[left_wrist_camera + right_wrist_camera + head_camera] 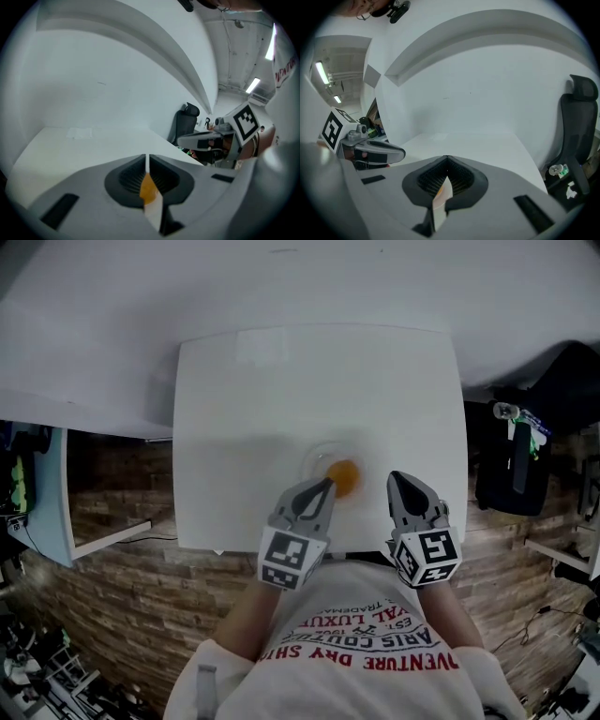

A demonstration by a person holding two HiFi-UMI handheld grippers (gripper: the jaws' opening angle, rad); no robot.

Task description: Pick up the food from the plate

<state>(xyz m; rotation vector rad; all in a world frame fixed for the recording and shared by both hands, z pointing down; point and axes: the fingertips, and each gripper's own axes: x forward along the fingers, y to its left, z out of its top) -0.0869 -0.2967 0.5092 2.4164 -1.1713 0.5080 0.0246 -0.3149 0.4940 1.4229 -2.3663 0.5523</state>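
white table [244, 381] fills the middle of the head view, set on a brick-patterned floor [122, 587], and it is bare apart from one plate [313, 457].

at the left, the left gripper [324, 487] reaches in over the near table edge, angled down and slightly rightward. its jaws are pressed together at the tips with nothing clamped between them. in its own view an orange patch shows through the slit behind the tips, which i read as the food lying past the jaws rather than anything held. the closed tip sits just beside the food's near-left edge. whether it touches i cannot tell. that placement looks like lining up on the target before spreading the jaws.

the food [343, 477], a round orange piece, lies on the near side of the clear plate, close to the front of the table and between the two grippers. it has not been lifted, so the pick has not begun.

to the right, the right gripper [394, 480] points the same way, near the food but apart from it, its jaws also drawn together and empty. it seems parked as a spare or to steady the plate.

furthest right, a dark bag [511, 474] stands on the floor, clear of the work.
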